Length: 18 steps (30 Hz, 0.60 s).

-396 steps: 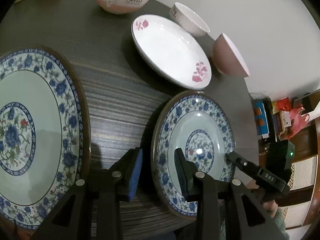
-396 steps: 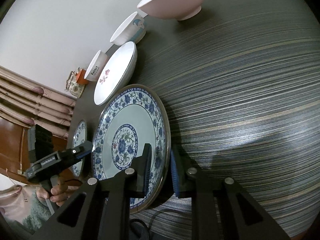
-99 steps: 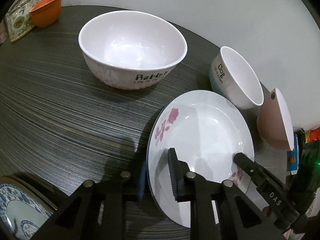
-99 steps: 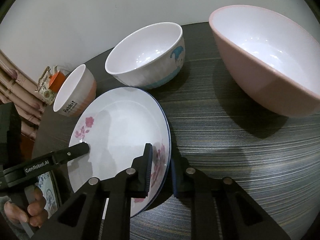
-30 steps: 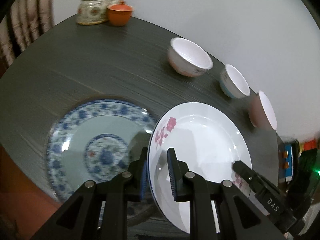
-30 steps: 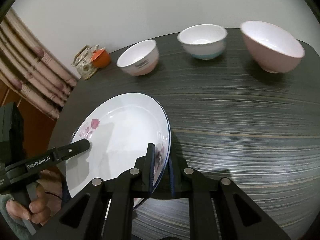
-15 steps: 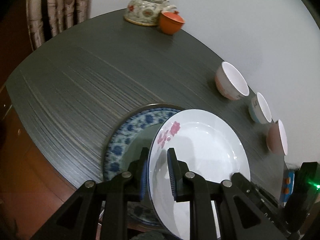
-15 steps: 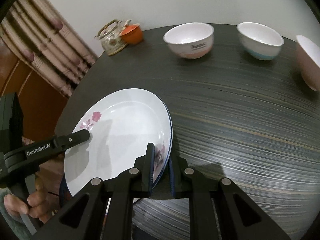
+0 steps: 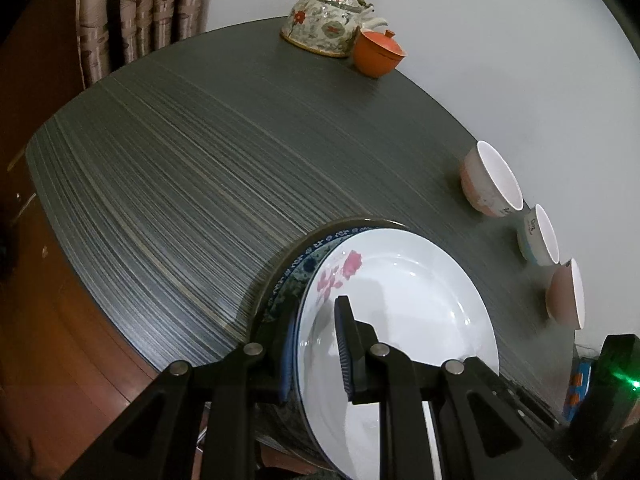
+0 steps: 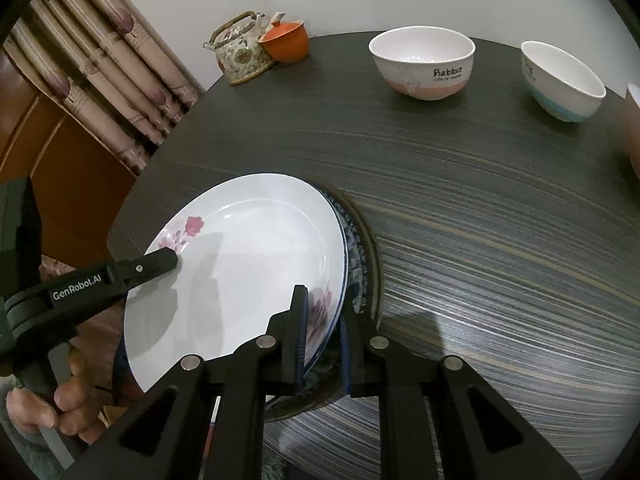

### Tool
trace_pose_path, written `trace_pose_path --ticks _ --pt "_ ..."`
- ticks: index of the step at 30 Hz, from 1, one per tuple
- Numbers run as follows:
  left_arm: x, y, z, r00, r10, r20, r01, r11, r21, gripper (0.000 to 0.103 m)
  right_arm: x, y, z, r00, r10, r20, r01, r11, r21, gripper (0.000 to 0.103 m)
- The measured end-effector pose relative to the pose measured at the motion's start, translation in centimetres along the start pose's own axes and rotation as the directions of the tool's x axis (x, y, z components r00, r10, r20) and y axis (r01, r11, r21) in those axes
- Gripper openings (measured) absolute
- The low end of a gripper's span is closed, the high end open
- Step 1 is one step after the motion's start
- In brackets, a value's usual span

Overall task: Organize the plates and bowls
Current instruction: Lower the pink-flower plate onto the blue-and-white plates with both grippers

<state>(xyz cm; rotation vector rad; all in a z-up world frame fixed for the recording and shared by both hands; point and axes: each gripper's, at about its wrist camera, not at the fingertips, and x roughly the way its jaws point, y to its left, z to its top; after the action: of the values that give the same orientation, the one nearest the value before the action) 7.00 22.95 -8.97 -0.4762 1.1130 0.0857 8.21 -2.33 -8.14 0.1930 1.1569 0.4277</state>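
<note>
A white plate with pink flowers (image 9: 404,304) (image 10: 248,264) is held by both grippers just above or on the blue-patterned plates (image 9: 296,276) (image 10: 356,260) stacked near the table's front edge. My left gripper (image 9: 316,356) is shut on the white plate's left rim. My right gripper (image 10: 324,344) is shut on its right rim. Three bowls stand along the far side: a "Rabbit" bowl (image 9: 490,180) (image 10: 422,62), a blue-based bowl (image 9: 538,236) (image 10: 562,80) and a pink bowl (image 9: 566,294) (image 10: 632,128).
A flowered teapot (image 9: 326,26) (image 10: 240,50) and an orange lidded cup (image 9: 378,54) (image 10: 286,42) stand at the table's far edge. Curtains (image 10: 100,64) hang behind the dark round table (image 9: 200,152) (image 10: 480,200).
Both grippers have carried the white plate from the bowls over to the blue plate stack and lowered it there. It now covers most of the blue plate.
</note>
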Motion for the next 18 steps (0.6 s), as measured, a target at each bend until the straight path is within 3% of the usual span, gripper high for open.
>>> trace_pose_path --ticks 18 --pt "1.2 0.4 0.0 0.998 0.043 -0.037 -0.043 0.999 0.002 0.018 1.8 0.1 -0.1 0.999 -0.018 -0.038 0.017 1.0 -0.003 0.018"
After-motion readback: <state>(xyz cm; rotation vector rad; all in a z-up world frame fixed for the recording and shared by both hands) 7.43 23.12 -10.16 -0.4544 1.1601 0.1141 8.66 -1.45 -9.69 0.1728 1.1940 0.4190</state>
